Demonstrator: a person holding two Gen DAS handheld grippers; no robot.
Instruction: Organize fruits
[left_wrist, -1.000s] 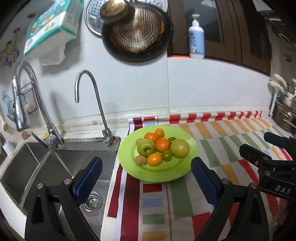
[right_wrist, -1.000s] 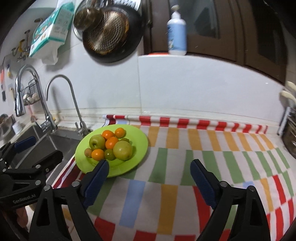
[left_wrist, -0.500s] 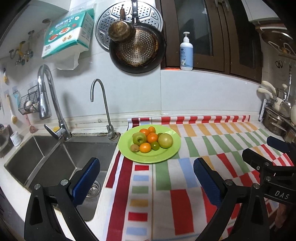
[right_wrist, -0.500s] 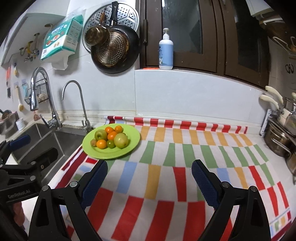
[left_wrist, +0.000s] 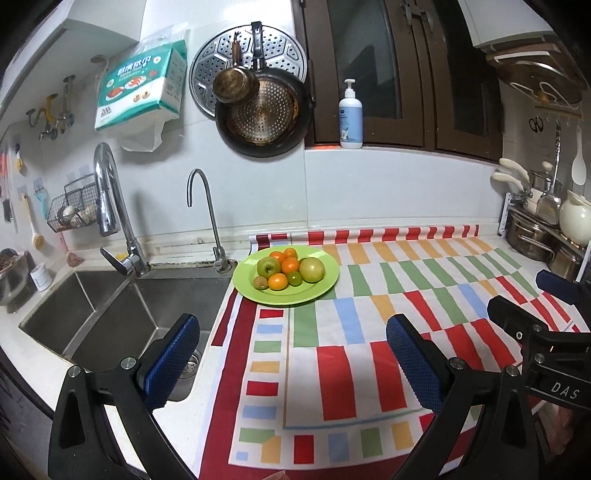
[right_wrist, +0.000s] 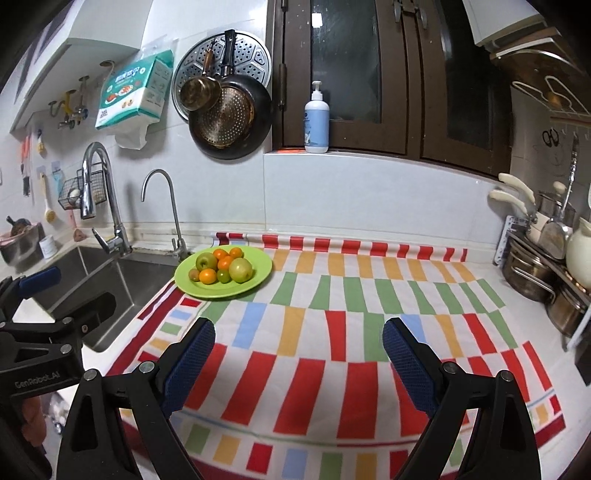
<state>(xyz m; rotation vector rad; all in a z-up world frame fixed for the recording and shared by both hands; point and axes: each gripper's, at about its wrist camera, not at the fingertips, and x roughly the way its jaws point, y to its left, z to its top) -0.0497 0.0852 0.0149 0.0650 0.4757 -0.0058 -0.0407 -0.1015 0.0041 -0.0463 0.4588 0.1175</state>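
Mixed fruit (left_wrist: 288, 271) heaped on green plate (left_wrist: 321, 291)

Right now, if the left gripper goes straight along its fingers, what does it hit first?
Probably the striped multicoloured cloth on the counter, short of the round green plate of fruit. The open left gripper has nothing between its fingers; depth is uncertain.

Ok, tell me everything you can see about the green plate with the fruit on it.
The green plate is round, lime green and smooth, plastic-looking, with a wide shallow rim. It lies flat at the left edge of the striped cloth, right beside the sink and near the slim faucet. Fruit is piled at its centre: a green apple, a larger yellow-green fruit, several oranges, a kiwi and a small green fruit. Neither claw touches it; both are open and well short of it.
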